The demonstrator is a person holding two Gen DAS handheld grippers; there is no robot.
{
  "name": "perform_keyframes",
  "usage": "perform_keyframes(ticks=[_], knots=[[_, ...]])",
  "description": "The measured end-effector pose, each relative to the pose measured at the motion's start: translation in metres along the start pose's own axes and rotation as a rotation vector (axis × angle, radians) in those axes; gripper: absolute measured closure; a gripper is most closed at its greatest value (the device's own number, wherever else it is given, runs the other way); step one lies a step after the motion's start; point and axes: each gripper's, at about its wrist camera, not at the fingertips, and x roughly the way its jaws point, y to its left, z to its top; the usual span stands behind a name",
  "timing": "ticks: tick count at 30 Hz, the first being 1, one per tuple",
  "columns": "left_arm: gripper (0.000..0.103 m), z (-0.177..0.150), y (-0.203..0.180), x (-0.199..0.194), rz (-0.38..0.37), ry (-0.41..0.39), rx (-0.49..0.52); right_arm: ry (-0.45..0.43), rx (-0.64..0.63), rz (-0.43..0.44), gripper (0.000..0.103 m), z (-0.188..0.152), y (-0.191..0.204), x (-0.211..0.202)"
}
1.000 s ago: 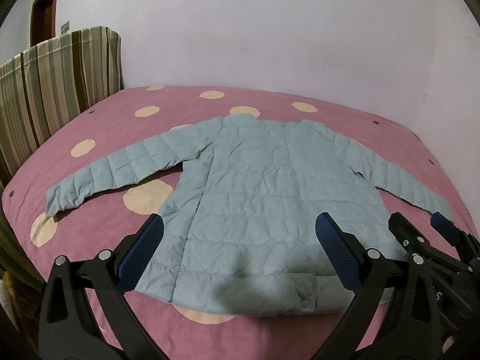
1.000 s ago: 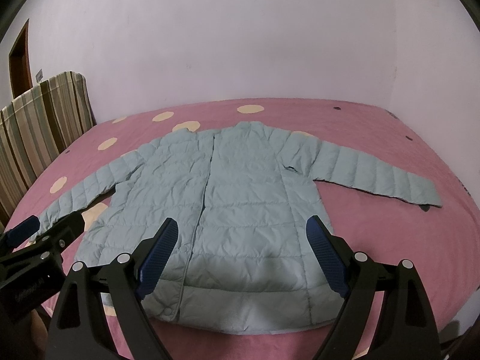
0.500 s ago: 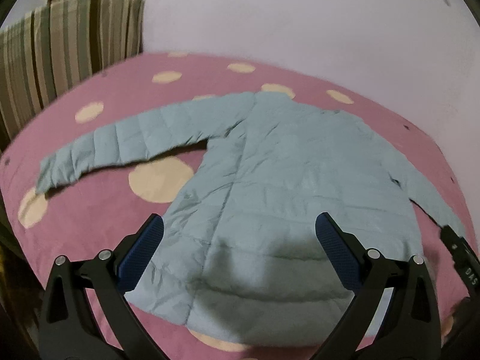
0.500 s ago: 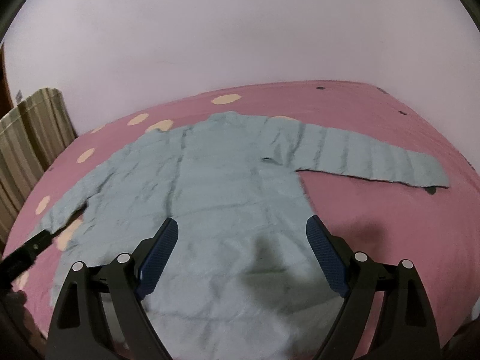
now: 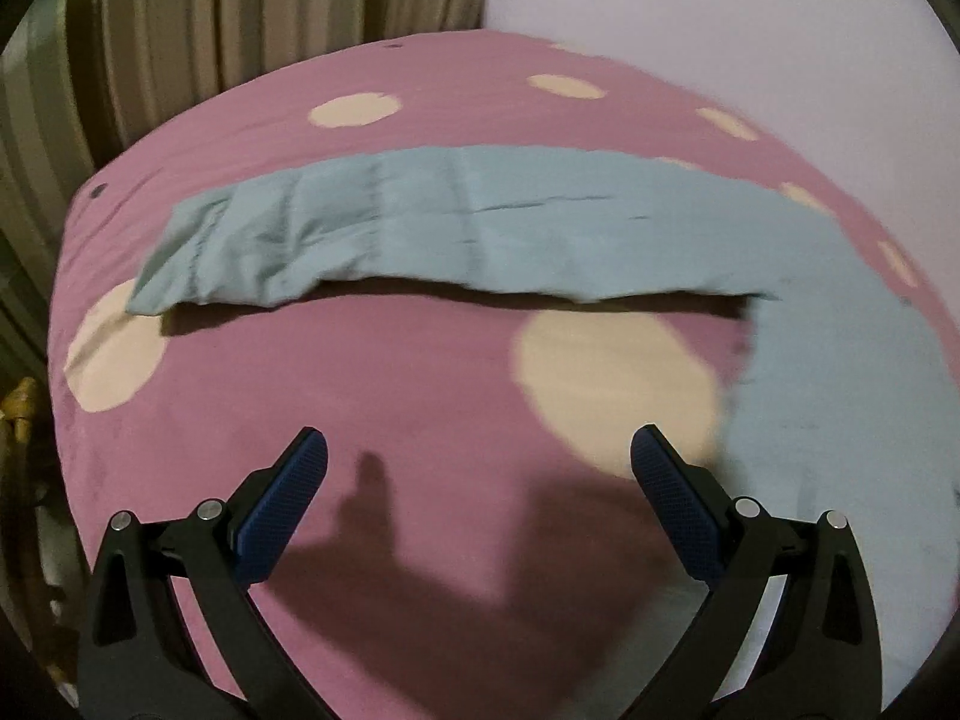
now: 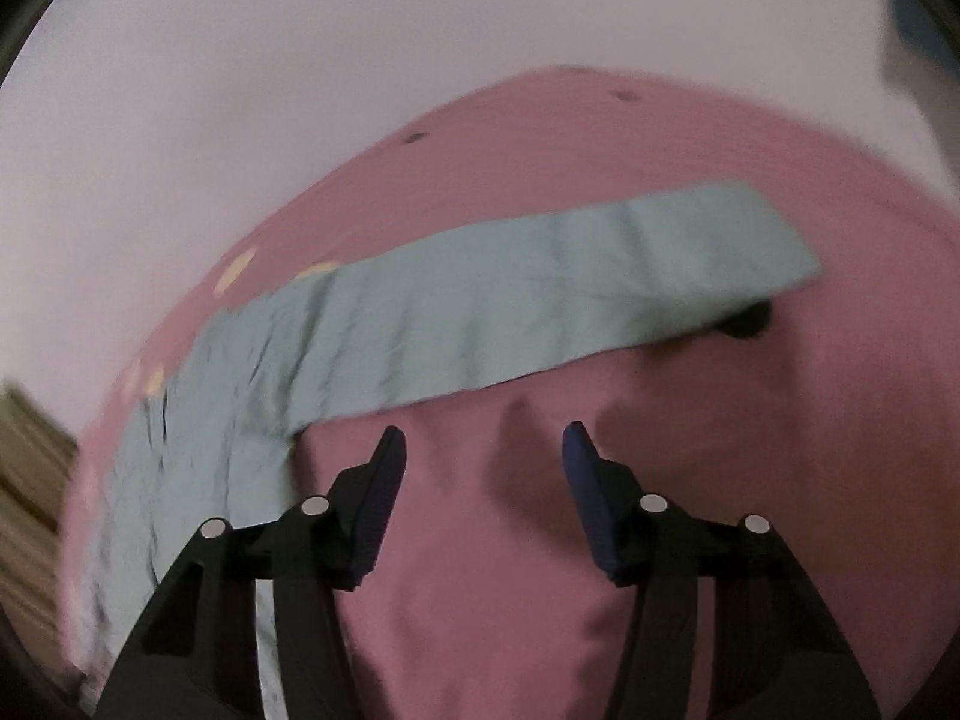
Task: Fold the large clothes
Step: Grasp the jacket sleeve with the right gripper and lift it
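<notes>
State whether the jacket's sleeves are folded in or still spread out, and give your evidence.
Spread. The left sleeve and the right sleeve each lie flat and straight out on the pink bedspread, neither folded over the body.

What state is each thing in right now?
Jacket: spread flat on the bed, unfolded.
Left sleeve: stretched out, lying flat.
Right sleeve: stretched out, lying flat.
Left gripper: jaws wide open, empty, above the bedspread.
Right gripper: jaws open, empty.

A pink bedspread [image 5: 420, 372] with cream dots meets striped curtain [image 5: 180, 30] and pale wall [image 6: 240, 90].
</notes>
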Motion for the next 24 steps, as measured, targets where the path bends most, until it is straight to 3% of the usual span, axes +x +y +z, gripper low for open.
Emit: perform_keyframes(ticks=[3, 8, 17, 19, 20, 21, 24], knots=[[0.002, 0.001, 0.015, 0.018, 0.027, 0.035, -0.031, -0.012, 0.136, 0.050, 0.049, 0.016, -0.041, 0.009], [0.002, 0.005, 0.008, 0.021, 0.059, 0.025, -0.019, -0.042, 0.329, 0.099, 0.048, 0.030, -0.090, 0.023], [0.002, 0.006, 0.006, 0.026, 0.089, 0.024, 0.001, -0.163, 0.504, 0.146, 0.049, 0.064, -0.130, 0.048], [0.002, 0.006, 0.007, 0.027, 0.093, 0.023, 0.003, -0.167, 0.469, 0.110, 0.068, 0.071, -0.123, 0.052], [0.002, 0.004, 0.008, 0.026, 0.095, 0.022, 0.005, -0.161, 0.441, 0.085, 0.086, 0.077, -0.118, 0.056], [0.002, 0.003, 0.009, 0.025, 0.096, 0.022, 0.005, -0.153, 0.423, 0.081, 0.094, 0.081, -0.114, 0.061], [0.002, 0.004, 0.008, 0.025, 0.095, 0.024, 0.005, -0.146, 0.377, 0.072, 0.096, 0.093, -0.094, 0.065]])
